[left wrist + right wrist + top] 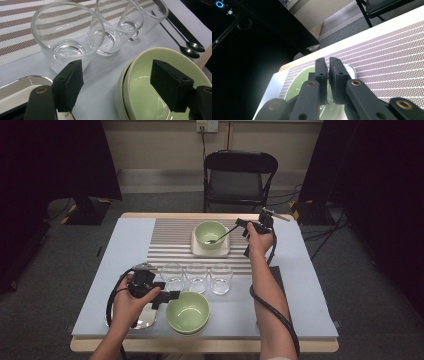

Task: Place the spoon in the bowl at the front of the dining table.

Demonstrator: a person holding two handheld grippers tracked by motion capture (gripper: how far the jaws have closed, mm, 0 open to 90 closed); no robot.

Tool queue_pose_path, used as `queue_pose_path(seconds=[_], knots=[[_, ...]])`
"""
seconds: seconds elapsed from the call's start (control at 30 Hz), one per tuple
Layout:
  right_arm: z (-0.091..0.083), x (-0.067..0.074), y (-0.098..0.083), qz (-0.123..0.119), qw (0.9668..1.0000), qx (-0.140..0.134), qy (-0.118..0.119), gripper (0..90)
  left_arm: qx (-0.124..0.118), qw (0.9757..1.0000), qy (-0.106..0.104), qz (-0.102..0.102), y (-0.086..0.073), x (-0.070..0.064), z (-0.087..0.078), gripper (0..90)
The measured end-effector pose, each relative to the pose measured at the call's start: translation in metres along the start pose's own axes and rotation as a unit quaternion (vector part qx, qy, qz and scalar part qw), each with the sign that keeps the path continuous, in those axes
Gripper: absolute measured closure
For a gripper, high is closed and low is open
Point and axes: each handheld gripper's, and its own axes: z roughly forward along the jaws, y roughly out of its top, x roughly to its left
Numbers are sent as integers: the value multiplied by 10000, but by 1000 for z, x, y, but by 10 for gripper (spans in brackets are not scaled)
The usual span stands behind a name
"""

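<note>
Here the tabletop (pixel 310 305) carries a striped mat (pixel 172 237), and every risk sits on or beside it. On the mat's far side a green bowl (pixel 210 232) rests on a square white plate (pixel 197 251). The right gripper (pixel 239 224) hangs just beside that bowl, its jaws pressed almost together on the handle of a spoon (pixel 220 238), whose tip lies inside the bowl. The right gripper view shows only a thin slit between the black jaws, with the bowl's green rim (pixel 294 86) beneath them.

The grip looks narrow and far up the handle, so the spoon could swivel or slip out if the hand lifts or tilts quickly. It could then clatter against the bowl or fall onto the mat. Dragging the tip sideways might also nudge the bowl off centre on its plate.

Nearer the person, the left gripper (pixel 172 296) stands spread and holds nothing, hovering over the rim of a second green bowl (pixel 188 312), beside a metal tray (pixel 145 320). Three empty glasses (pixel 197 278) stand in a row just beyond it. A careless forward push from that hand could knock the closest glass (pixel 67 37) into its neighbours. Two spare spoons (pixel 190 48) lie past the bowl and could be swept off the edge.
</note>
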Motion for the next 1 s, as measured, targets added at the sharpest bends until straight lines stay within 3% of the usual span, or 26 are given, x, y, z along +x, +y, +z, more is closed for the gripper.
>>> queue_pose_path(seconds=[0.57,1.0], knots=[[-10,2,-3,-171,9998,58,-79,832,-17,10000,23,28,1,-1,-1,262],[-18,-4,-5,-140,9998,47,-146,786,-4,10000,-4,20,0,-2,1,262]])
